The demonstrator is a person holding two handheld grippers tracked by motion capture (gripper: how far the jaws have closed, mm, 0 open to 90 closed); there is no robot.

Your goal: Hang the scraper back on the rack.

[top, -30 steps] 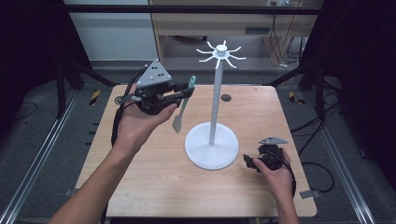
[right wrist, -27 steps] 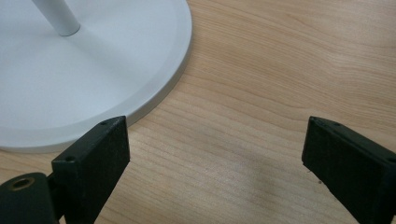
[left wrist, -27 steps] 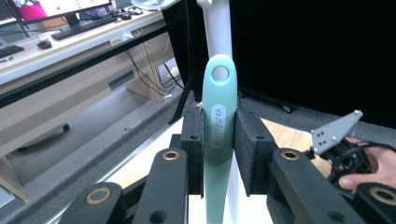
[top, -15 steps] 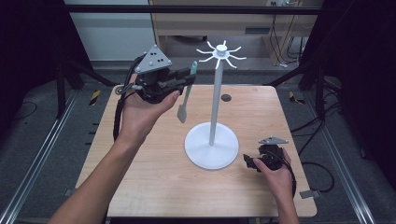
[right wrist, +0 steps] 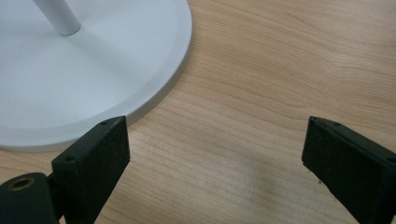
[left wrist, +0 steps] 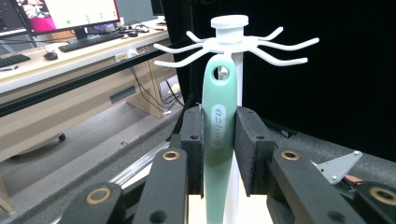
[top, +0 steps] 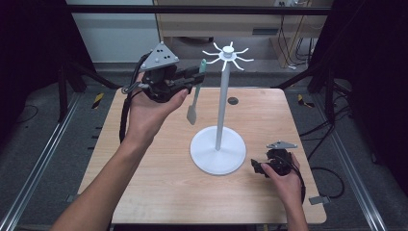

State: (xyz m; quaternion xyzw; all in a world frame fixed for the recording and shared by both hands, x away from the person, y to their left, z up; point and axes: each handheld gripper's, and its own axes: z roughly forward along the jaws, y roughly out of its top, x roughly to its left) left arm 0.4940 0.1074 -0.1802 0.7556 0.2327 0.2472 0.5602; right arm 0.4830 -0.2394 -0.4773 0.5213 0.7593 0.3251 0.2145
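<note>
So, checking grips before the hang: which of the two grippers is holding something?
The left gripper: its pads clamp the green utensil near the rack. The right gripper is open over bare table.

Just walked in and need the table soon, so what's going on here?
A person is working with a gripper in each hand. The left gripper is shut on the handle of a mint-green utensil, holding it upright near the hooks at the top of a white stand; the handle's hole is close to a hook but not on one yet. The right gripper rests open on the wooden table beside the stand's base.
</note>
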